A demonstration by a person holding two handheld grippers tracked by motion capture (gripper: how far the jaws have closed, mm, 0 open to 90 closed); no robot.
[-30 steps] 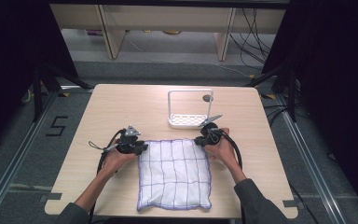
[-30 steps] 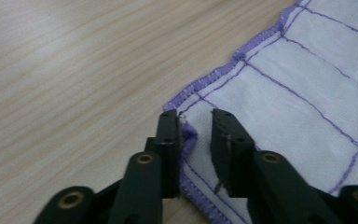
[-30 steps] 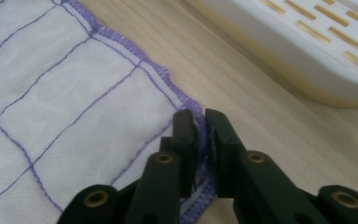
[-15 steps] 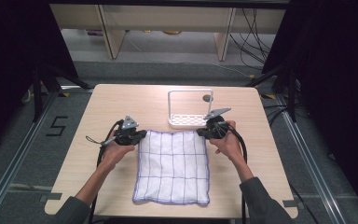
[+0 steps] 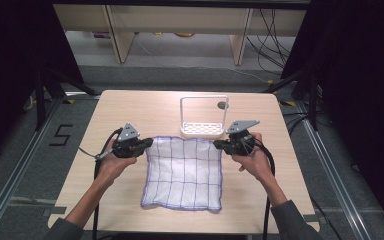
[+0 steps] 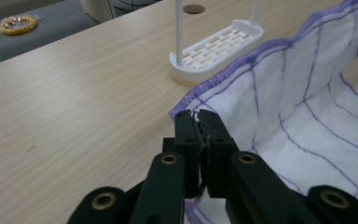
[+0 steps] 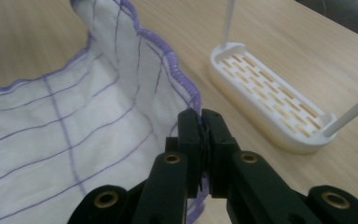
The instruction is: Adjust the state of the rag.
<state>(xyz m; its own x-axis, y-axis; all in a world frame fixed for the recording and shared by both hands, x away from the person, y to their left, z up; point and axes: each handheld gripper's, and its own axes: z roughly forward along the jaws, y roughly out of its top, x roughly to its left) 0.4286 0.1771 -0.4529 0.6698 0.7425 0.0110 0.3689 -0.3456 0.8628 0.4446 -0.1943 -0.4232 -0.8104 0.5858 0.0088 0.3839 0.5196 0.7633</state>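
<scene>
A white rack point(image 5: 204, 120) stands on the bench point(image 5: 145, 107) just behind the cloth point(image 5: 185, 175). Left hand-held gripper point(image 5: 147, 145) and right hand-held gripper point(image 5: 218, 145) each pinch a far corner of the cloth, both held level, facing inward.

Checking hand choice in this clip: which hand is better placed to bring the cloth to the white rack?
Neither clearly; slightly the right. Both tools are shut on the far corners of the white cloth with purple grid lines. The right tool sits just below the white slotted rack; the left tool is farther off.
</scene>
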